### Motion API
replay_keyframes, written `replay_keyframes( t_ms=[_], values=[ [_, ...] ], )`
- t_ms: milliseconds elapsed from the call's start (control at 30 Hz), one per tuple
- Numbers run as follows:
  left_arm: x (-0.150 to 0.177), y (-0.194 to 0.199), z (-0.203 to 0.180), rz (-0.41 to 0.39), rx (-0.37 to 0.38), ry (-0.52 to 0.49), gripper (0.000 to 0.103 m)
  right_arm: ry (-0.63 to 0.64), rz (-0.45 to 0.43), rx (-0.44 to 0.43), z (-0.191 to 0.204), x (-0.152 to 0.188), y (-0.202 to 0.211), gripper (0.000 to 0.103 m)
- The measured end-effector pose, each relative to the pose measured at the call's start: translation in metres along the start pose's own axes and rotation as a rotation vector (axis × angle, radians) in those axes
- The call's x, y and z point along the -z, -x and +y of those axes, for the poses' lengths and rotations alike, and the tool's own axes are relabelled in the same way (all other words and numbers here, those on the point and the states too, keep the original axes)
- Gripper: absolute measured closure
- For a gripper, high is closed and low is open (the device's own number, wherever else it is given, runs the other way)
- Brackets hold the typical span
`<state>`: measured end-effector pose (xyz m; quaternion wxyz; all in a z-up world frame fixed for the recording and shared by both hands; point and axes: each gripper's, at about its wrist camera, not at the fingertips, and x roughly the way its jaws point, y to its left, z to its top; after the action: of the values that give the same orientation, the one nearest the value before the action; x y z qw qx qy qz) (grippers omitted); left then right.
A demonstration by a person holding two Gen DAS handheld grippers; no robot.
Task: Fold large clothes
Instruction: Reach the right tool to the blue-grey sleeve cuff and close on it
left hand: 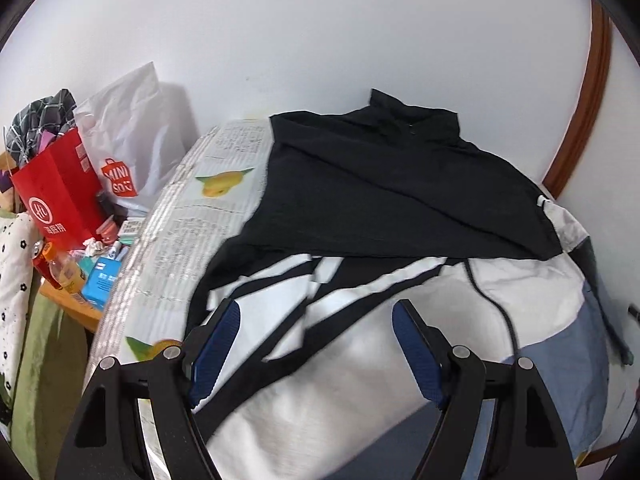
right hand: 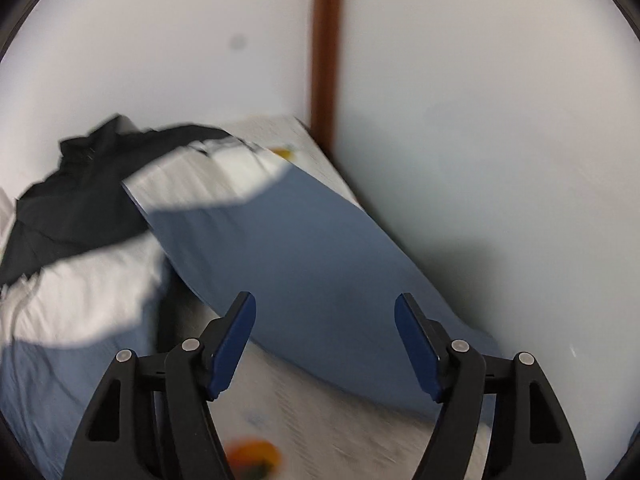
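Grippers, our left gripper (left hand: 316, 312) and right gripper (right hand: 325, 306), gape released above the black, white and blue jacket (left hand: 400, 208) on the printed bed (left hand: 224, 184).

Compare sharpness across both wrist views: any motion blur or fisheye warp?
Left wrist: mostly sharp; the black, white and blue jacket is crisp up top, slightly smeared near the fingers. Right wrist: heavy motion blur across the jacket and printed bedsheet. Both show fisheye curvature and dark corners.

Home bedrm, printed bed sheet (left hand: 224, 168), shopping bags (left hand: 60, 192), cluttered bedside table (left hand: 86, 312)
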<state>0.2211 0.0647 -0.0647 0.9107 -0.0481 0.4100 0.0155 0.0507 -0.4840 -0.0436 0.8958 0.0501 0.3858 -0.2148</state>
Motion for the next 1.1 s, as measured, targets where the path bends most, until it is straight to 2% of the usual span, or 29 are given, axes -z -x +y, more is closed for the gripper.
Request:
replay_keyframes(
  t_ms=[100, 267, 333, 533, 567, 667, 700, 733, 767, 800, 867, 933, 1100],
  values=[
    [0.002, 0.002, -0.018, 0.004, 0.015, -0.024, 0.026, 0.007, 0.038, 0.018, -0.026, 0.03, -0.003, 0.032],
    [0.006, 0.006, -0.047, 0.024, 0.044, -0.054, 0.026, 0.043, 0.063, 0.019, -0.035, 0.058, -0.01, 0.032],
    [0.009, 0.007, -0.056, 0.029, 0.05, -0.062, 0.026, 0.057, 0.064, 0.012, -0.038, 0.065, -0.015, 0.032],
    [0.016, 0.008, -0.069, 0.043, 0.031, -0.087, 0.026, 0.106, 0.076, 0.061, -0.041, 0.075, -0.032, 0.034],
    [0.016, 0.008, -0.069, 0.044, 0.027, -0.087, 0.026, 0.099, 0.067, 0.06, -0.043, 0.075, -0.032, 0.036],
    [0.018, 0.006, -0.066, 0.048, 0.01, -0.091, 0.026, 0.072, 0.072, 0.073, -0.05, 0.071, -0.038, 0.062],
    [0.019, 0.006, -0.063, 0.05, 0.006, -0.09, 0.026, 0.065, 0.074, 0.07, -0.051, 0.07, -0.041, 0.084],
    [0.02, 0.005, -0.06, 0.054, 0.0, -0.088, 0.026, 0.062, 0.078, 0.071, -0.052, 0.068, -0.042, 0.099],
    [0.021, 0.004, -0.055, 0.061, -0.006, -0.084, 0.026, 0.061, 0.058, 0.09, -0.051, 0.064, -0.037, 0.1],
    [0.022, 0.003, -0.051, 0.069, -0.009, -0.08, 0.026, 0.053, -0.021, 0.113, -0.05, 0.06, -0.02, 0.1],
    [0.025, 0.002, -0.04, 0.075, -0.014, -0.069, 0.026, 0.076, -0.111, 0.094, -0.042, 0.049, 0.005, 0.1],
    [0.027, 0.001, -0.029, 0.074, -0.026, -0.057, 0.026, 0.092, -0.171, 0.102, -0.032, 0.035, 0.025, 0.101],
    [0.034, -0.003, 0.006, 0.082, -0.06, -0.004, 0.026, 0.112, -0.28, 0.032, 0.009, -0.016, 0.056, 0.101]
  ],
)
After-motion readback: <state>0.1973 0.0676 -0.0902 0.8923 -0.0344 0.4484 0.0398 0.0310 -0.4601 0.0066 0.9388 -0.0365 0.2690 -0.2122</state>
